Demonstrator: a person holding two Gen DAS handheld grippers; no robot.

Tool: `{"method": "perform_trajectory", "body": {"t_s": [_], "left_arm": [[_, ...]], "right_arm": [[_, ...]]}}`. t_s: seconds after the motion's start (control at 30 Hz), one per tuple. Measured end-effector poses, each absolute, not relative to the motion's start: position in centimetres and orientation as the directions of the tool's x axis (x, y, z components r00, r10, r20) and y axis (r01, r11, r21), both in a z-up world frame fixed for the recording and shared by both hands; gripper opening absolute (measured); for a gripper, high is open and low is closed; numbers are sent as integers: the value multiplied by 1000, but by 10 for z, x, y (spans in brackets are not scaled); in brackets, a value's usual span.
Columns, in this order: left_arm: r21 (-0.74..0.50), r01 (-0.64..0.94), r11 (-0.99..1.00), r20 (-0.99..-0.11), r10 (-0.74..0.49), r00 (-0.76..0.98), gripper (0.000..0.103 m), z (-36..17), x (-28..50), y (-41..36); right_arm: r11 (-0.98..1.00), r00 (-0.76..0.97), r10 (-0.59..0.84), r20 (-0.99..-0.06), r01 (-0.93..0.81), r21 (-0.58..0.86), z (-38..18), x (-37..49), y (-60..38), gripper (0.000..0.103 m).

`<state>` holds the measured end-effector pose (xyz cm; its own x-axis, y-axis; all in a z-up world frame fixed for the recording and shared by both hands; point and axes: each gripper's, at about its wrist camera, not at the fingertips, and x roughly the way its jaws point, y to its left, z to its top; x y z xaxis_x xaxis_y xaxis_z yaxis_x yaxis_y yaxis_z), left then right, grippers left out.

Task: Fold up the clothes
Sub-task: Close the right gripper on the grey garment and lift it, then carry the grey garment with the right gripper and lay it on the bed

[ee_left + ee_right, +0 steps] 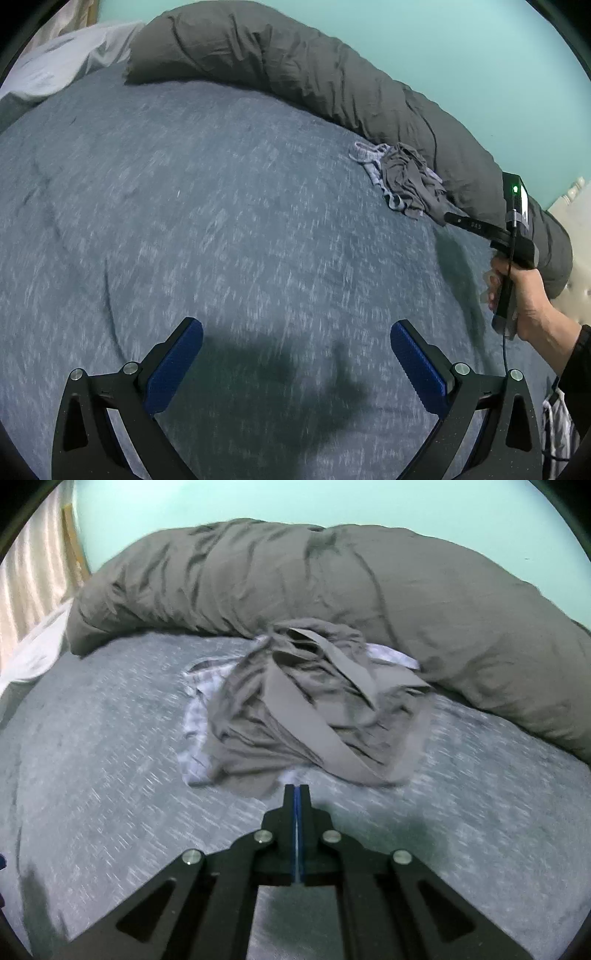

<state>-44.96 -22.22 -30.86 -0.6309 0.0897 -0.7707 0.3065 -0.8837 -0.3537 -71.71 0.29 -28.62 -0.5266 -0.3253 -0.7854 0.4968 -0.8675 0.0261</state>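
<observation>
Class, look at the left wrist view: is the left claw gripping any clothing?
No: the left claw is open over bare bedsheet, far from the clothes pile.

Just ahead of my right claw's tips lies a crumpled grey garment point(310, 716), heaped loosely with a broad flat band of the same grey looping across its top. Under it, spreading out to the left of my claw's line, is a pale white-lilac patterned garment point(195, 720), rumpled and mostly covered. From my left claw both sit well ahead and to the right, a small bunched pile.
</observation>
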Motion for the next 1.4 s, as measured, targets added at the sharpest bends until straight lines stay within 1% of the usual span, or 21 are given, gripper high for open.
{"method": "perform_trajectory", "body": {"t_s": [0.07,0.1,0.17,0.23,0.27,0.3,0.37,0.53,0.57,0.6,0.63,0.83,0.97,1.17,1.3,1.4], "left_arm": [[-352,313,-882,-777,89,-623,103,-311,-446,-221],[-352,315,-881,-778,88,-623,103,-313,-446,-222],[-351,320,-880,-779,85,-621,103,-317,-447,-224],[-350,324,-879,-781,82,-620,103,-321,-449,-226],[-349,326,-878,-781,81,-619,103,-322,-449,-228],[-349,328,-878,-782,80,-618,103,-324,-450,-229],[-348,333,-876,-784,77,-617,103,-328,-451,-231],[-345,344,-873,-787,70,-613,103,-337,-454,-236],[-345,346,-873,-788,69,-612,103,-339,-454,-237],[-345,348,-872,-789,68,-611,103,-341,-455,-239],[-350,352,-868,-788,70,-611,103,-343,-453,-239],[-352,346,-869,-788,76,-612,103,-338,-438,-232],[-358,338,-870,-774,74,-629,103,-324,-423,-225],[-362,319,-876,-747,68,-661,103,-300,-384,-207],[-381,313,-870,-729,74,-681,103,-292,-348,-189],[-385,301,-872,-718,79,-692,103,-289,-319,-174]], "right_arm": [[-899,-517,-296,-803,435,51,-288,-725,14,1],[-913,-528,-266,-807,405,36,-288,-730,16,2],[-915,-530,-256,-808,404,24,-291,-736,13,3],[-913,-548,-231,-804,407,-15,-295,-736,5,12],[-914,-553,-216,-805,405,-33,-299,-739,2,25],[-914,-554,-208,-806,403,-41,-303,-742,0,40],[-919,-567,-177,-804,388,-71,-309,-750,-4,58],[-889,-588,-143,-796,430,-158,-318,-767,-20,58],[-879,-570,-149,-808,451,-156,-321,-769,-22,39],[-869,-559,-161,-813,471,-152,-321,-767,-24,5],[-859,-559,-172,-811,488,-154,-320,-763,-26,3],[-829,-548,-308,-777,555,-63,-298,-723,-11,3],[-826,-548,-364,-753,564,-11,-278,-688,11,3],[-791,-520,-492,-698,602,109,-249,-594,41,3],[-776,-514,-556,-653,603,186,-240,-540,61,3],[-759,-505,-598,-622,606,237,-236,-481,82,3]]}}
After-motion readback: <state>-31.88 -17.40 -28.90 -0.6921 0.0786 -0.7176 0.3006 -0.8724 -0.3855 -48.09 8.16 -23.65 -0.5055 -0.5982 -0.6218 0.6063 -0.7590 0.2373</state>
